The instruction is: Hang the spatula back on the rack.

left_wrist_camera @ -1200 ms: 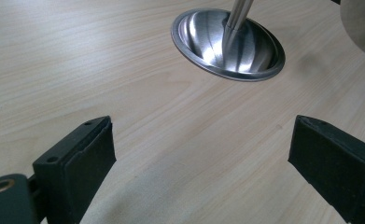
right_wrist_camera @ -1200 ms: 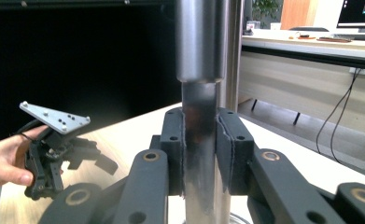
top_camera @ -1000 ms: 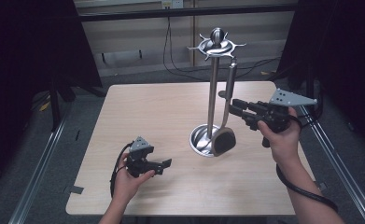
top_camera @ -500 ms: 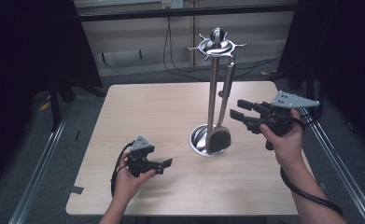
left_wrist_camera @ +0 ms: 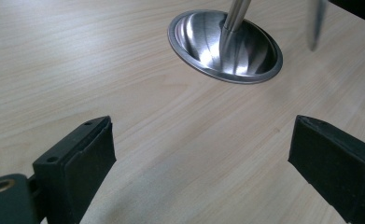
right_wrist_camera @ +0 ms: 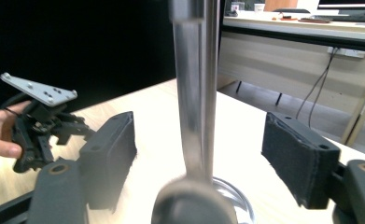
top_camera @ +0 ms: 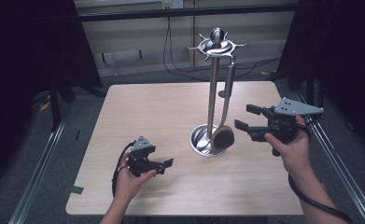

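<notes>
Ladle [top_camera: 224, 126] hanging from the hook crown of the steel utensil stand [top_camera: 212, 93] is what the work turns on; its dark bowl rests low against the stand's dish base [top_camera: 200, 140], right of the table's [top_camera: 143, 107] middle. At the left, the left gripper [top_camera: 164, 165] sits low near the table's front edge, well apart from the stand, jaws wide open and empty, unchanged over the last second. At the right, the right gripper [top_camera: 243, 116] has backed off from the ladle's handle, which it was just beside a second ago; its jaws stand wide and empty. In the right gripper view the handle [right_wrist_camera: 194, 93] stands between the pads [right_wrist_camera: 297, 158]. The ladle looks freshly hung and released.
</notes>
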